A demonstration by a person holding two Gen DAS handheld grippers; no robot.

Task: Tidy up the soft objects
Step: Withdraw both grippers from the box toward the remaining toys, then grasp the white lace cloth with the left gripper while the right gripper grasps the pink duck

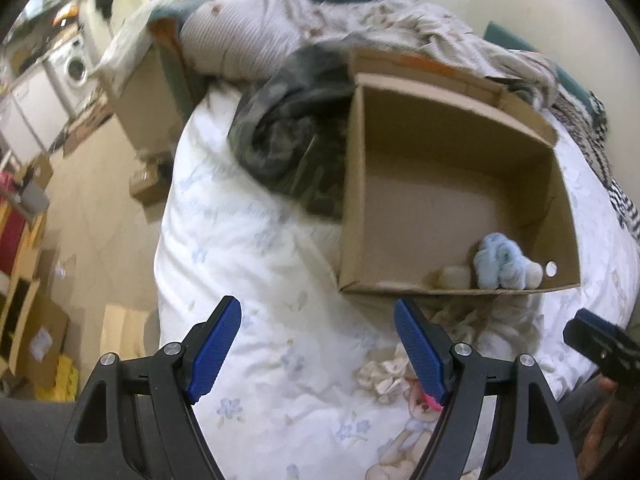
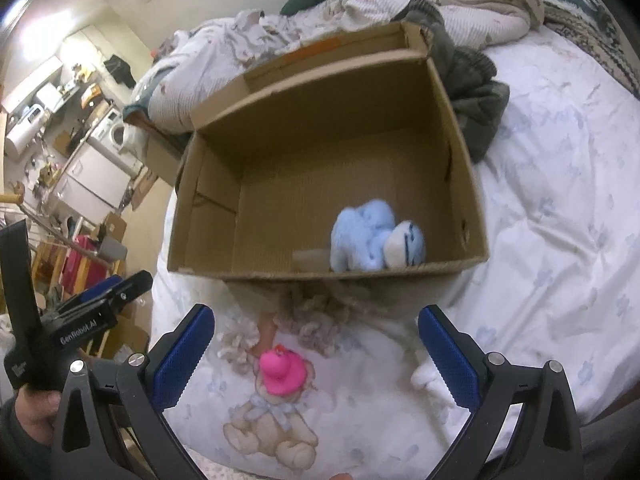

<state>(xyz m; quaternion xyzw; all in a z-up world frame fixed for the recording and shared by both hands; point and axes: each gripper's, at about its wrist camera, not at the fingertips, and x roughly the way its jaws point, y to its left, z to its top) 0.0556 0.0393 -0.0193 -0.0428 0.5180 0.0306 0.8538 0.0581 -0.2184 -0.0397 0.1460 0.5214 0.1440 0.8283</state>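
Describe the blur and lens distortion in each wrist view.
Left wrist view: motion blur smears the dark garment and cardboard box edges; the hand-held gripper's fingers stay sharp. Right wrist view: the blue plush is soft, the pink hat crisper. Both: fisheye bends the bed and darkens corners.

Left wrist view looks down and forward over the bed (image 1: 256, 240) from its near edge, box (image 1: 356, 184) at 1 o'clock, room floor at 9 o'clock. Right wrist view sits further right, facing the same way, closer to the box (image 2: 456, 136), now at 12 o'clock. Both share the box, blue toy (image 1: 505, 261) (image 2: 370, 236), bear (image 2: 276, 424) and piled bedding; each catches the other gripper at its edge.
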